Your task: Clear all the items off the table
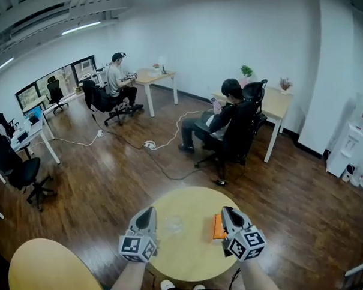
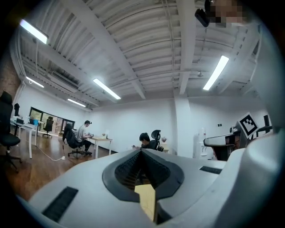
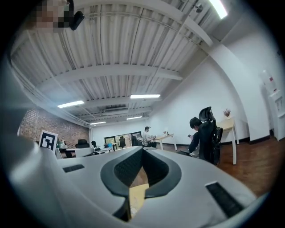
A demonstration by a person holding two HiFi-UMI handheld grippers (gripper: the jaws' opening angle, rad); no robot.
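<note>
Over round table [image 1: 187,255]: L gripper [image 1: 151,211], R gripper [image 1: 227,211] well apart, jaws closed.

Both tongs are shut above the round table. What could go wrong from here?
1. The clear glass is hard to see against the table; the shut left tongs could knock it over on the way down.
2. The orange item is partly hidden behind the right tongs, so a blind grab may shove it instead of gripping it.
</note>
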